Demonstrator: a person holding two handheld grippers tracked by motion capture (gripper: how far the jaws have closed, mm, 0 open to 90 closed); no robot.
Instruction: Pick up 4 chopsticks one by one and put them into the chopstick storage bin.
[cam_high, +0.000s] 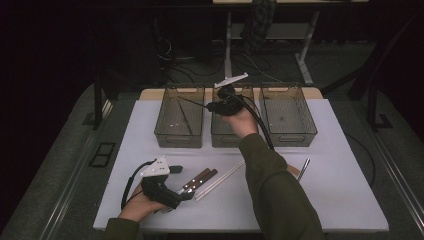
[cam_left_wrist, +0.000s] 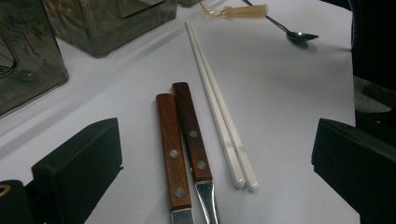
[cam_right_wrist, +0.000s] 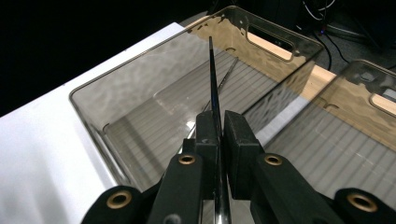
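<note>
Nearest the lens, the left gripper rests with jaws spread wide on either side of two wooden-handled knives and white chopsticks, their long axes running straight ahead. Further right, the right gripper is clamped on a thin dark chopstick pointing forward over the left bin, a similar stick inside.

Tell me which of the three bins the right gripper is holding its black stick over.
The left bin: the right gripper holds the black stick over it, and another thin utensil already lies inside.
</note>
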